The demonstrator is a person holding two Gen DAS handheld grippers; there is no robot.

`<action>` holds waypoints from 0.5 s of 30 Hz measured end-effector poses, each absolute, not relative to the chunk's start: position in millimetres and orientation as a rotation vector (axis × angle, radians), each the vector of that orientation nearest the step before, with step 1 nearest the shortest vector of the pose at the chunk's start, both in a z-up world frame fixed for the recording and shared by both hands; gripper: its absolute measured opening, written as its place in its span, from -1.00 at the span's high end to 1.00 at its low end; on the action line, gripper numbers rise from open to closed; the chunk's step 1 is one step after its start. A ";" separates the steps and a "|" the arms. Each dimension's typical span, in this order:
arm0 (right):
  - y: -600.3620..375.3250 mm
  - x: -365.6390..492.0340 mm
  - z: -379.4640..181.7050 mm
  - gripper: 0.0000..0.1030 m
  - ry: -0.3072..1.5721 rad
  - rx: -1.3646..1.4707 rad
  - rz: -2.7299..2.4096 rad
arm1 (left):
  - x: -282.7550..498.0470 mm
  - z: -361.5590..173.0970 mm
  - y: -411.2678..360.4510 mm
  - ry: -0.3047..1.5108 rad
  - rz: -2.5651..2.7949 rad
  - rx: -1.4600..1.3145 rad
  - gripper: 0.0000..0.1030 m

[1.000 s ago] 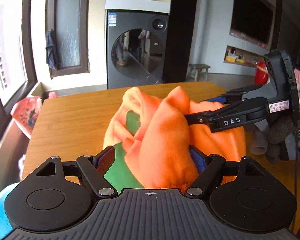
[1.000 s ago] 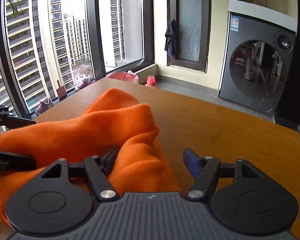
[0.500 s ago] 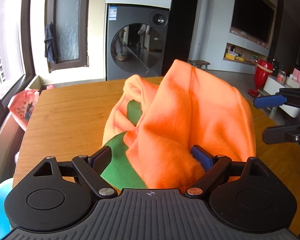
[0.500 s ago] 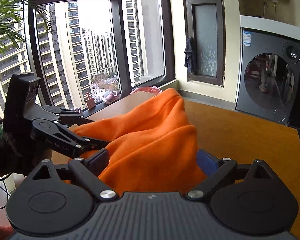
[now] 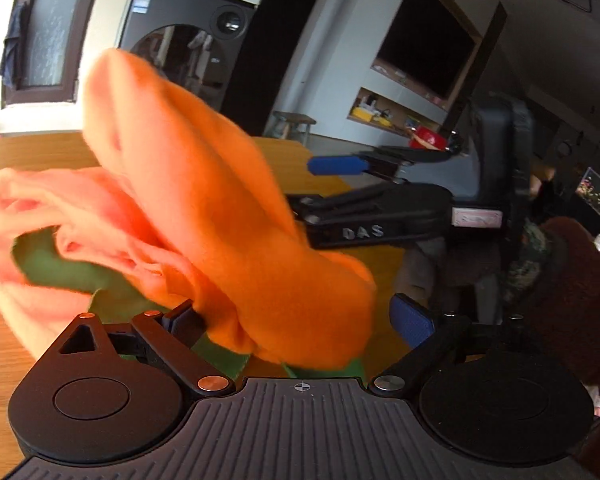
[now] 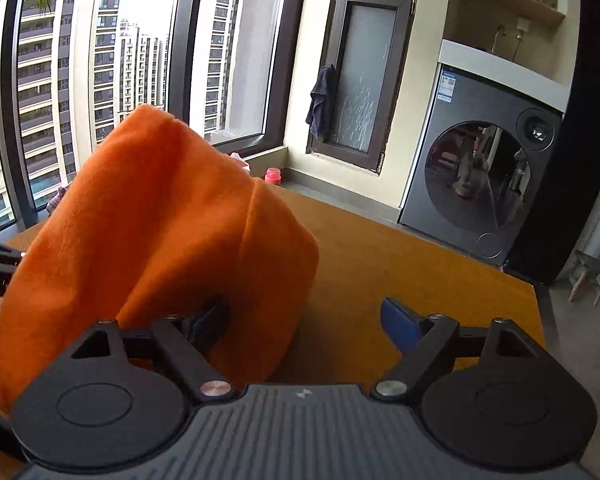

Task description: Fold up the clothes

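Two hand-held grippers work a soft orange fleece garment on a wood-grain surface. The left hand-held gripper (image 5: 296,316) has its jaws opening: its blue right pad (image 5: 412,322) stands clear of the cloth with a gap beside it, while the dark left pad touches the bunched fleece (image 5: 228,216), so the cloth lies between the jaws but is not pinched. The right hand-held gripper (image 6: 306,320) has its jaws closing, yet they are wide apart; its blue right pad (image 6: 400,322) is bare over the surface (image 6: 400,264), and the fleece (image 6: 160,224) sags over the left finger only.

The garment is thick, matte and fuzzy, heaped into rounded folds that rise to a blunt peak. The left wrist view shows a paler pink-orange inner face and a green lining (image 5: 56,264) under the heap; the right wrist view shows only plain orange.

The surface is smooth and bare beyond the cloth, its far edge running across to a corner at the right in the right wrist view, with open floor past it. That view also shows tall windows (image 6: 100,80) and a grey washer (image 6: 484,176). From the left wrist the right hand-held gripper (image 5: 332,192) appears side-on, black with one blue pad, reaching towards the fleece, a dark fuzzy sleeve (image 5: 572,300) behind it.
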State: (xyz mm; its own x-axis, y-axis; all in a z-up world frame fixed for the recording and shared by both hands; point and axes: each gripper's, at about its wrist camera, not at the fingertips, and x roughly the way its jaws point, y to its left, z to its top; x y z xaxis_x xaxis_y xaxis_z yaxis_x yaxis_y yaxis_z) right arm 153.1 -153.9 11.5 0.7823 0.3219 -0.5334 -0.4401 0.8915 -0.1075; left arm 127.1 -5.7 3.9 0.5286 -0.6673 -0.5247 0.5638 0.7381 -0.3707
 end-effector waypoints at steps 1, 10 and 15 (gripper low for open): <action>-158.9 152.3 15.2 -0.62 0.525 -0.211 0.413 | 121.6 6.2 -9.0 0.692 -0.789 -0.155 -0.89; -195.1 92.5 40.3 -0.69 0.414 -0.013 0.539 | 92.4 59.9 58.0 0.446 -0.817 -0.254 -0.93; -165.7 76.5 42.5 -0.85 0.351 -0.067 0.634 | 119.9 37.4 81.8 0.514 -0.497 -0.248 -0.86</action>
State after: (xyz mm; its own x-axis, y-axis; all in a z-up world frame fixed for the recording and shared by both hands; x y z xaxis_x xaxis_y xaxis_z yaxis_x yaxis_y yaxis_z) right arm 76.5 -165.7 42.5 0.7488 0.5684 -0.3409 -0.5909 0.8055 0.0452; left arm 119.9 81.8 37.4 0.7565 -0.5116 -0.4074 0.3901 0.8530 -0.3469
